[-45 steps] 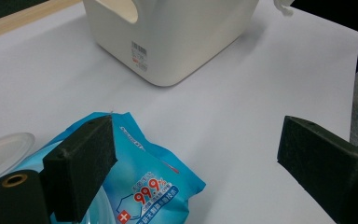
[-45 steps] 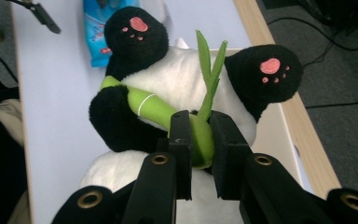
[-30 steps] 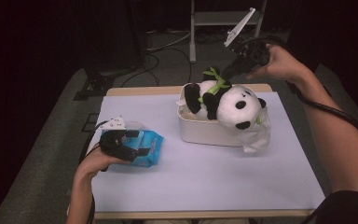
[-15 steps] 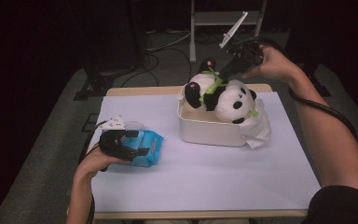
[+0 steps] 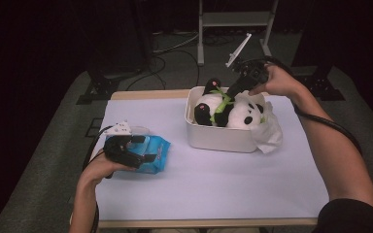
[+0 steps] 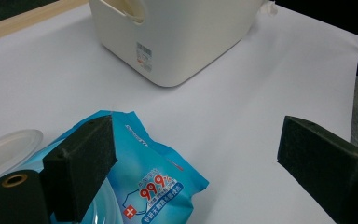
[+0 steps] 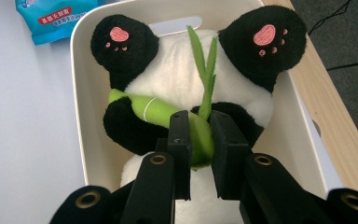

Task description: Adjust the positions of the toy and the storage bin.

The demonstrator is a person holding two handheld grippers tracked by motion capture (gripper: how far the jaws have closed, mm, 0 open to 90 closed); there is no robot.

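Observation:
A black-and-white panda plush point(image 5: 228, 109) lies on its back inside a cream plastic bin point(image 5: 218, 138) at the back right of the white table. My right gripper point(image 5: 233, 90) reaches down into the bin from behind. It is shut on the green bamboo stalk point(image 7: 144, 109) that the panda point(image 7: 168, 65) hugs, with both pads point(image 7: 179, 140) pressing the stalk's thick end. At the left, a blue wet-wipes pack point(image 5: 153, 153) lies flat. My left gripper point(image 6: 200, 149) rests low there, open wide, one jaw above the pack point(image 6: 154, 182) and the other over bare table.
A crumpled white tissue point(image 5: 269, 131) hangs off the bin's right front corner. The pack's clear lid point(image 6: 4, 149) stands flipped open at its left end. The table's wooden back edge point(image 5: 145, 93) runs behind the bin. Dark floor, cables and a stand lie beyond.
My right gripper has come down with the panda, which was riding on the bin's rim and now sits lower inside it. The left hand and the wipes pack have stayed put.

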